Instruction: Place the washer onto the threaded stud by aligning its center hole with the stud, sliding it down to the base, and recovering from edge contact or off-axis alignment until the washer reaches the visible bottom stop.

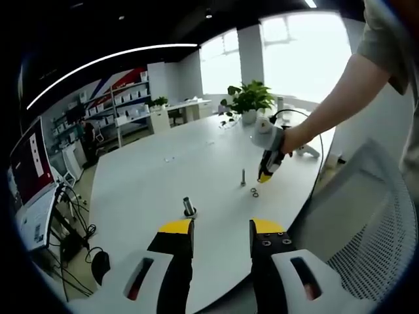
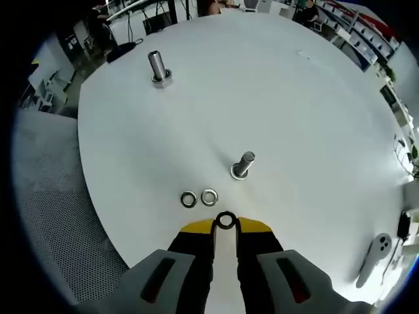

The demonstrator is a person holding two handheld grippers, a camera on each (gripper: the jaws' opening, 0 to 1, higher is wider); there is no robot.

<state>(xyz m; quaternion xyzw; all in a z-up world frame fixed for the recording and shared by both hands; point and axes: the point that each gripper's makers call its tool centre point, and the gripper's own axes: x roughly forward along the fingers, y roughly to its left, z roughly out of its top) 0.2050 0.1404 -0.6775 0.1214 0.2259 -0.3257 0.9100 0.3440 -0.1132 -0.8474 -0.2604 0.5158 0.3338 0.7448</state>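
A small metal washer (image 2: 226,220) stands on edge between the yellow tips of my right gripper (image 2: 226,224), which is shut on it above the white table (image 2: 294,111). Just ahead stands a short threaded stud (image 2: 243,164) on its hex base, and two more washers (image 2: 199,197) lie flat beside it. A larger stud (image 2: 158,68) stands farther off. In the left gripper view my left gripper (image 1: 221,230) is open with nothing between its fingers, close to the larger stud (image 1: 189,207). There the right gripper (image 1: 266,174), held by a person's hand, hovers beside the small stud (image 1: 243,176).
A mesh office chair (image 1: 366,229) stands at the table's near edge. A potted plant (image 1: 249,101) sits at the far end of the table. A white handheld device (image 2: 373,258) lies near the table edge. A monitor and cables (image 1: 39,190) are to the left.
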